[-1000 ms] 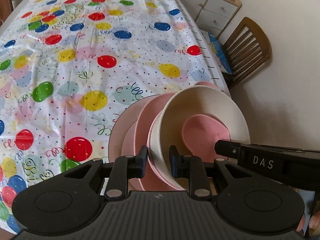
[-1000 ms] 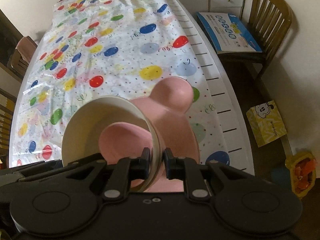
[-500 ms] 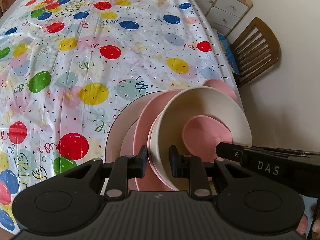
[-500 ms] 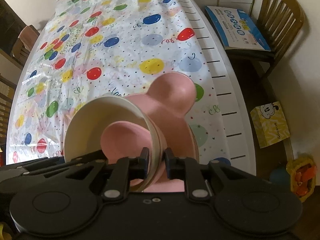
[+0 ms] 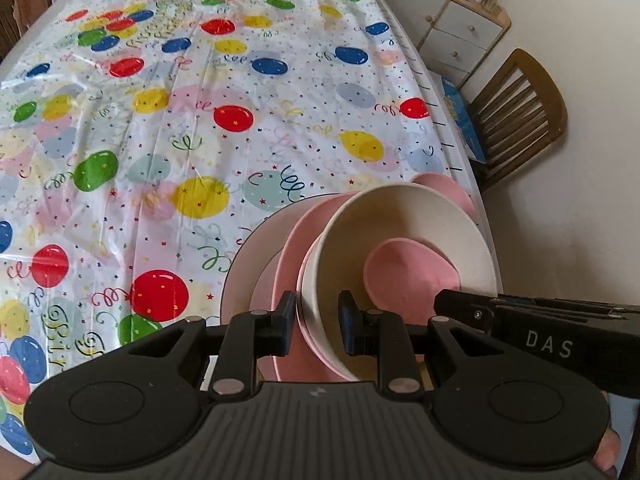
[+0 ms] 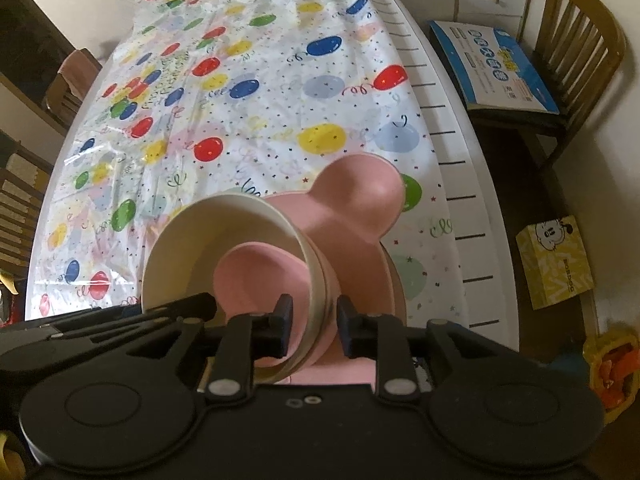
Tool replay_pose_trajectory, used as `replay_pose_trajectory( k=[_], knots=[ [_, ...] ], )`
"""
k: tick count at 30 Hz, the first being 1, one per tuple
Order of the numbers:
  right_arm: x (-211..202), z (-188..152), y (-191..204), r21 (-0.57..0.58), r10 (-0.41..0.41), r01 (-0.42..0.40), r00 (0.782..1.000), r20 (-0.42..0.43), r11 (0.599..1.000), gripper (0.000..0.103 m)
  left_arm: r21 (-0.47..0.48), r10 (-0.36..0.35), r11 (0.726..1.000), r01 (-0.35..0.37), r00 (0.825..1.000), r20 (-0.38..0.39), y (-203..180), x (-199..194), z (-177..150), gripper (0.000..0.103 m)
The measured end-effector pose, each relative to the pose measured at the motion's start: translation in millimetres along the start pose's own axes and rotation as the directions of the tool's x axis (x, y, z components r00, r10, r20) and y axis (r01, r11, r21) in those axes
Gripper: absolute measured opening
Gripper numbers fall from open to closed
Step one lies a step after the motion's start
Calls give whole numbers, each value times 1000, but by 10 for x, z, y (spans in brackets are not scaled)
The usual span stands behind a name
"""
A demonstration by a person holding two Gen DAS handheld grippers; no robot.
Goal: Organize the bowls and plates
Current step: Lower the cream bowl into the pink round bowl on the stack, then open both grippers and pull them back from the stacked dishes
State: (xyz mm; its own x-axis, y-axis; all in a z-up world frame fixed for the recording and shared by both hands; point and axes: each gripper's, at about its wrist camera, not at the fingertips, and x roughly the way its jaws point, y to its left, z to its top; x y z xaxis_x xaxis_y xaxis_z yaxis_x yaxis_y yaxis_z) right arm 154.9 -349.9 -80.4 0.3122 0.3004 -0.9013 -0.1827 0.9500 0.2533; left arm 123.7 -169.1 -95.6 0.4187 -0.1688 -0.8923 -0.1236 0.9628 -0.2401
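I see a white cloth printed with red, blue, yellow and green balloons, curly streamers and tiny stars over the worktop. On it my cream bowl holds a pink dish, with a pink plate and a pale pink plate beneath. Both grippers are black; the chair is brown wood with a blue box, and a yellow box sits below.
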Motion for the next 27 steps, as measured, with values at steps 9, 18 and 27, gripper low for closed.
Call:
replay_pose_trajectory(
  k=[9,18,27],
  knots=[
    [-213,-114,-15,-58,56,-53,997,45,997,29,-8,28,1000,-28,998,49,23,-248,-151,25],
    [-449,-280,54,-72,69,-61,991,115,996,36,28,21,999,-24,994,110,64,-540,-322,54],
    [-724,-532,243,-91,84,-65,973,216,994,51,91,1,996,-18,983,181,143,-910,-507,54]
  ],
)
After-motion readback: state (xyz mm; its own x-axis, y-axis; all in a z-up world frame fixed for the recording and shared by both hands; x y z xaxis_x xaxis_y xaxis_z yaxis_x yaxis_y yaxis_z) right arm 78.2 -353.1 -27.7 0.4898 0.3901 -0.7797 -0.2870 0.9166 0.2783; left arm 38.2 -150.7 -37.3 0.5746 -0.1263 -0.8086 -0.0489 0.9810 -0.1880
